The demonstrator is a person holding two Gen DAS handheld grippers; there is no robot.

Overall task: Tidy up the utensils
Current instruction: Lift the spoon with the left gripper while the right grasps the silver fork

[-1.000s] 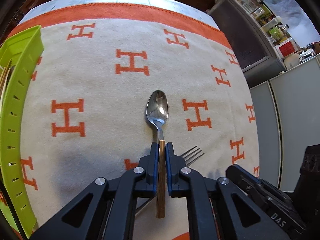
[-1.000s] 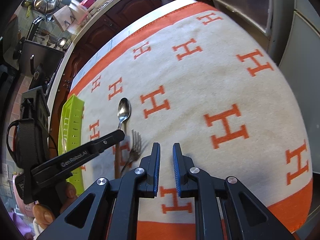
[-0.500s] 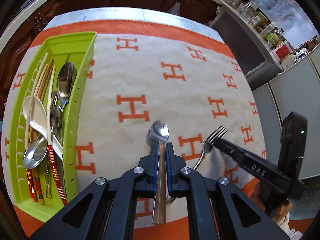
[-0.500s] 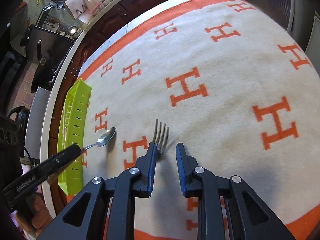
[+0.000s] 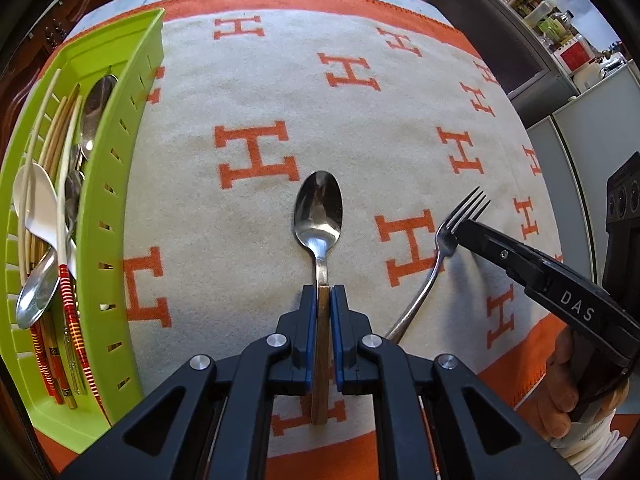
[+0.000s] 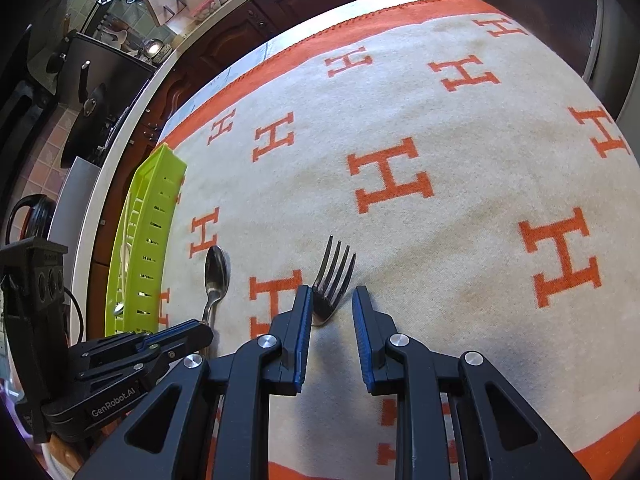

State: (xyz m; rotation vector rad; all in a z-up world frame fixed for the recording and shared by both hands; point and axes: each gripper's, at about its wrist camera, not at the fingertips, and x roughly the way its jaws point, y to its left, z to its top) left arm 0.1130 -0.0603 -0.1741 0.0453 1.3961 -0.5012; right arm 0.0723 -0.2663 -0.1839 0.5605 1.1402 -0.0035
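Left wrist view: jaws clamped on a spoon (image 5: 319, 216) handle, lifted clear.
Right gripper (image 6: 332, 308) jaws stand parted astride the fork (image 6: 332, 280) lying on the desk cloth (image 6: 460, 208); green tray (image 5: 108, 216) already holds several utensils, these two remain.

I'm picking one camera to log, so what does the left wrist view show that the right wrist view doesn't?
Left wrist only: the green tray's contents, chopsticks and spoons, and the spoon's wooden handle clamped in the left gripper.
Right wrist only: the right gripper's fingers open either side of the fork.
Both: the spoon, fork, tray and H-patterned cloth.
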